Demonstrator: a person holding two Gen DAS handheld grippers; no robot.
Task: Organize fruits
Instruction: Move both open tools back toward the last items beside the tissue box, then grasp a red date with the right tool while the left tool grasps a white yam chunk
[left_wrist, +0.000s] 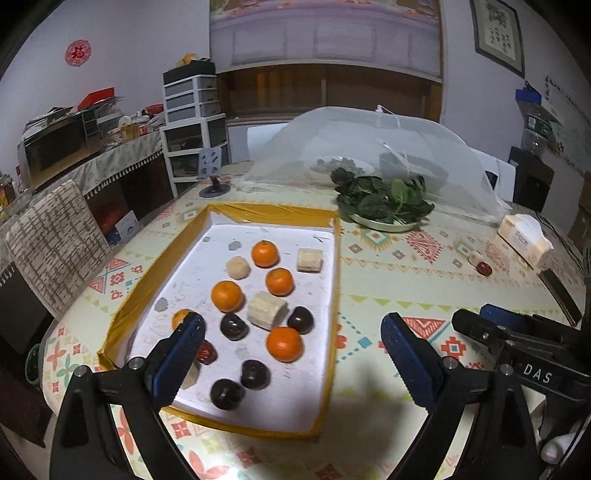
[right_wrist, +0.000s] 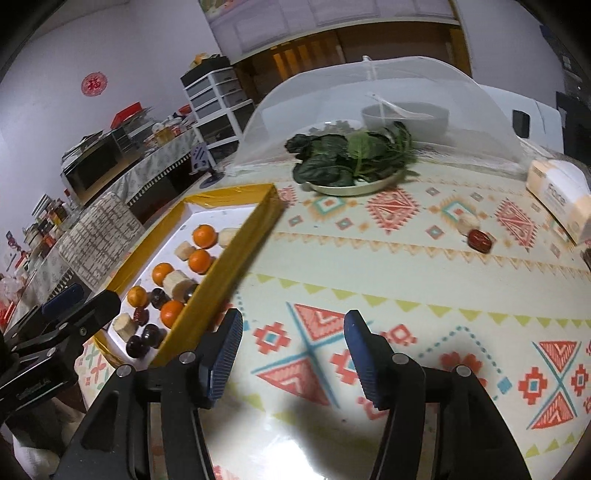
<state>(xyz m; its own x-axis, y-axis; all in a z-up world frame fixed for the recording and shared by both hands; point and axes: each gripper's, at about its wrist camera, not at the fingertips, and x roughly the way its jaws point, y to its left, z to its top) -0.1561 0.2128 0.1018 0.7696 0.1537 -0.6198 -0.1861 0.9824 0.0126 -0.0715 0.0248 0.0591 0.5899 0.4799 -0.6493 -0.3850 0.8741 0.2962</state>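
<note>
On the patterned surface (right_wrist: 369, 258) we see the yellow-rimmed tray (left_wrist: 258, 214) holding oranges (left_wrist: 264, 253), dark fruits (left_wrist: 234, 326) and pale banana chunks (left_wrist: 266, 309). Left gripper (left_wrist: 291, 347) fingers wide apart over it, nothing held; right gripper (right_wrist: 293, 349) fingers apart (empty too), beside the tray.

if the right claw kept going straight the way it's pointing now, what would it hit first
Probably just the patterned tablecloth: the right claw is open and empty, with bare cloth ahead. The red date lies farther off to the right, and the yellow-rimmed tray to the left.
</note>
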